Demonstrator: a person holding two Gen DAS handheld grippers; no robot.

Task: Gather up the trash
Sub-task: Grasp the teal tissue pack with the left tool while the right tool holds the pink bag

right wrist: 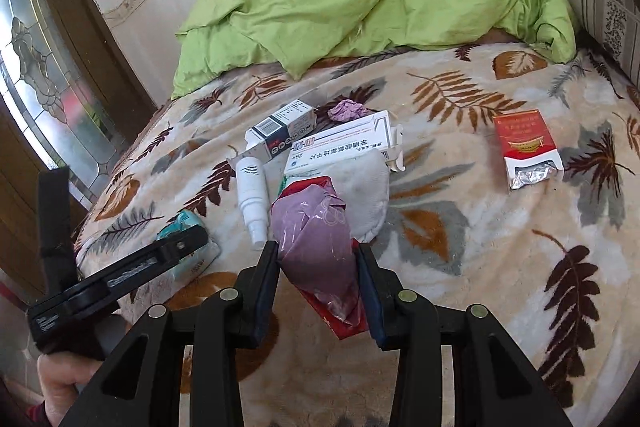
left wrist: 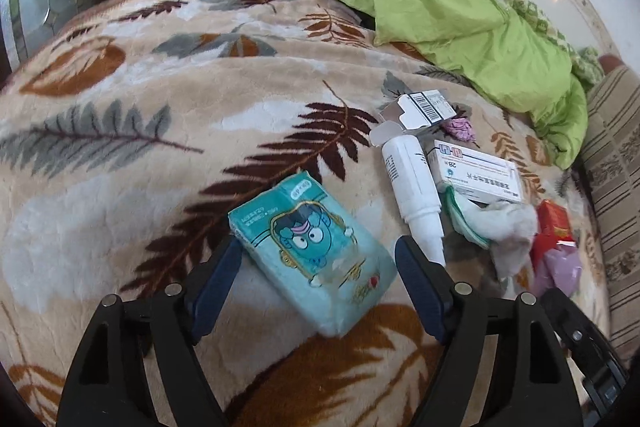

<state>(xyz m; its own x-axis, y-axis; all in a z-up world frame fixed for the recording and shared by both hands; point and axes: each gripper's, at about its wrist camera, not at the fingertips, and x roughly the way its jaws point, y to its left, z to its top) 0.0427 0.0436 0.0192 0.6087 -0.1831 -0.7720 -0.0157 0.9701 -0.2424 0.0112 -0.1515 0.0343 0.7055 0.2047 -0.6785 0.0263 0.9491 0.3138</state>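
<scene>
Bed, leaf-print blanket (left wrist: 120, 187); trash items listed left to right.

1. Tissue pack (left wrist: 312, 251), teal, cartoon face. Lies flat near the blanket's near edge, between the spread fingers of the left gripper (left wrist: 318, 259). The jaws stand wide with a gap on each side; nothing is held. Judged light, soft and compressible under a slick film wrap. Best taken across its short width at mid-length, with a firm squeeze.

2. White spray bottle (left wrist: 412, 183), on its side, nozzle toward the camera. Probably stiff, smooth and prone to rolling. Grip across the barrel.

3. Open carton with barcode (left wrist: 430, 107), beyond the bottle. Thin card, crushable.

4. Medicine box (left wrist: 476, 173), flat, white and blue. Light, stiff faces. Take by the long edges.

5. Crumpled grey-white cloth (right wrist: 368, 187), against the medicine box. Limp; pinch a fold.

6. Purple plastic wrapper with a red packet (right wrist: 316, 247). Clamped in the right gripper (right wrist: 318, 259), jaws narrowed onto it, lifted off the blanket. Flimsy, slippery film.

7. Red cigarette pack (right wrist: 524, 147), lid open with foil showing, well apart at right. Light, stiff card.
</scene>
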